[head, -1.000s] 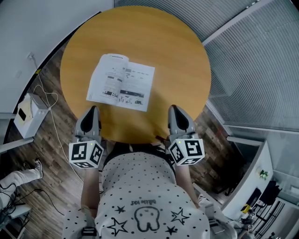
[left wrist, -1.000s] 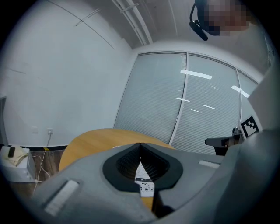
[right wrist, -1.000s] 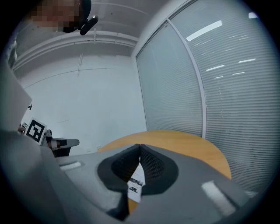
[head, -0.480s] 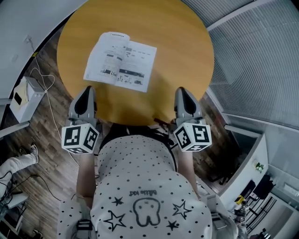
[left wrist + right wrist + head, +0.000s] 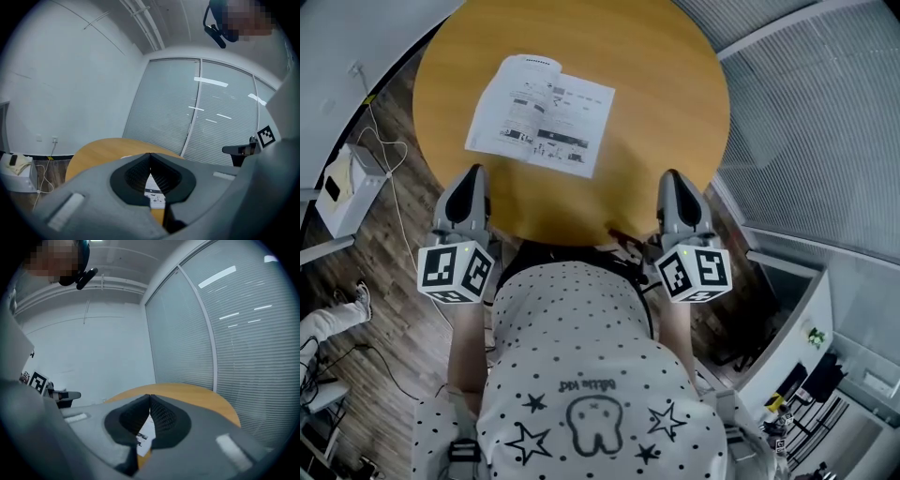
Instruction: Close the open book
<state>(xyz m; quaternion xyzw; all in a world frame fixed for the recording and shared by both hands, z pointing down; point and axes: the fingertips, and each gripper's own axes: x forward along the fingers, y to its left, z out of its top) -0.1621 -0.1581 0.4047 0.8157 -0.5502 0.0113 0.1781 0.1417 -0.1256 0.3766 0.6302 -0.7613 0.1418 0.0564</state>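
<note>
An open book (image 5: 540, 116) with white printed pages lies flat on the round wooden table (image 5: 656, 84), toward its left half. My left gripper (image 5: 472, 178) hovers at the table's near left edge, shut and holding nothing, just short of the book's near corner. My right gripper (image 5: 672, 183) sits at the near right edge, also shut and empty, well to the right of the book. In the left gripper view a sliver of the book (image 5: 154, 194) shows past the closed jaws. The right gripper view shows a strip of the book's page (image 5: 144, 433) the same way.
A white box (image 5: 345, 187) with cables sits on the wooden floor left of the table. Blinds and a glass wall (image 5: 825, 122) run along the right. The person's torso in a dotted shirt (image 5: 581, 375) fills the near side.
Both grippers have spread slightly apart and the view has shifted, so the table and book sit a little higher in the picture. The book has not moved on the table.
</note>
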